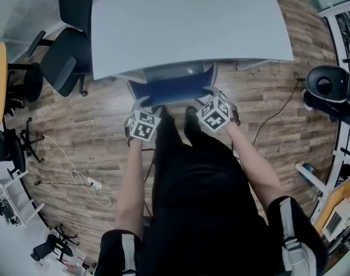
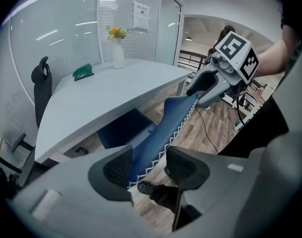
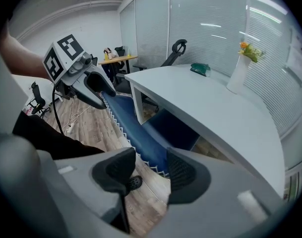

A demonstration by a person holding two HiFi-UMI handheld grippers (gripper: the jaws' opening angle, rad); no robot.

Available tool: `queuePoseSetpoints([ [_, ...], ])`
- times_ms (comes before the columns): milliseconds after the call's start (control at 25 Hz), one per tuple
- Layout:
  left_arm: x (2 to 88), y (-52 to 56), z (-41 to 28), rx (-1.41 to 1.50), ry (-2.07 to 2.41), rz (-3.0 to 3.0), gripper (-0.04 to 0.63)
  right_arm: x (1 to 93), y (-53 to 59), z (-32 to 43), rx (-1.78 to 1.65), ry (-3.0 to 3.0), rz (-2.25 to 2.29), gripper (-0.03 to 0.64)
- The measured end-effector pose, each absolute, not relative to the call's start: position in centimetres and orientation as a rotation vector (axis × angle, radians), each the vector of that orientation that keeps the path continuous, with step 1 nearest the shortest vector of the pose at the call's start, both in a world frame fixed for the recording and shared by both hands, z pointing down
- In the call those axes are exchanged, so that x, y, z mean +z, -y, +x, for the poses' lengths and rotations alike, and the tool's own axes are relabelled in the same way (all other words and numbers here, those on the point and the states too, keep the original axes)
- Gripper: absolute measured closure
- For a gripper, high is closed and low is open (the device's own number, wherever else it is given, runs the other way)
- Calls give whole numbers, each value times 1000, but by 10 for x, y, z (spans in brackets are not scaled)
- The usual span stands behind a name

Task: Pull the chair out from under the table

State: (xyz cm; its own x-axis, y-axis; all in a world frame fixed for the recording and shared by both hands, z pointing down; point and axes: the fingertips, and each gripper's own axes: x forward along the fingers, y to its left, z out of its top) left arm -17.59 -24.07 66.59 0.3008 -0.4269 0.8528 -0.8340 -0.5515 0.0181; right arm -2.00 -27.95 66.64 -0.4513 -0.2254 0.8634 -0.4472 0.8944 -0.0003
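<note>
You are at the grasping step, and the pull itself has not begun. The chair [image 1: 172, 91] stands with its seat tucked under the near edge of the table [image 1: 186, 22], and only the blue backrest [image 2: 158, 130] shows clear of the tabletop, right in front of you.

Both tools are set over the top edge of that backrest, one towards each end. The left gripper [image 2: 148, 165] has its jaws wide apart with the stitched edge of the backrest running between the pads. As far as its own view shows, they straddle the edge and do not pinch it. The right gripper [image 3: 151, 170] stands the same way, with its pads spread, the blue edge between them and a strip of wooden floor [image 3: 141, 205] showing beside one pad.

The next move, as I judge it, calls for two things: close both sets of jaws firmly on the backrest, then draw it straight towards you with both hands evenly, so the chair does not swing to one side. Your legs [image 1: 192, 171] stand just behind the chair (there is little room there), so you will likely have to step back as you pull.
</note>
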Motion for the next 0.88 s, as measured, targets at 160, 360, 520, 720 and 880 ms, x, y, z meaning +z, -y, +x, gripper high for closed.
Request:
queuePoseSetpoints([
  [160, 669, 231, -175, 1184, 1121, 2092, 390, 668, 269, -18, 291, 2059, 491, 420],
  [360, 677, 206, -168, 1206, 1104, 2052, 390, 676, 245, -14, 296, 2049, 474, 420],
  [520, 682, 188, -160, 1204, 1098, 2037, 390, 681, 231, -5, 298, 2036, 479, 419],
  [720, 686, 169, -155, 1205, 1093, 2028, 390, 685, 213, 0, 301, 2012, 479, 419],
  [880, 682, 158, -158, 1210, 1080, 2056, 391, 683, 198, -2, 314, 2002, 491, 419],
])
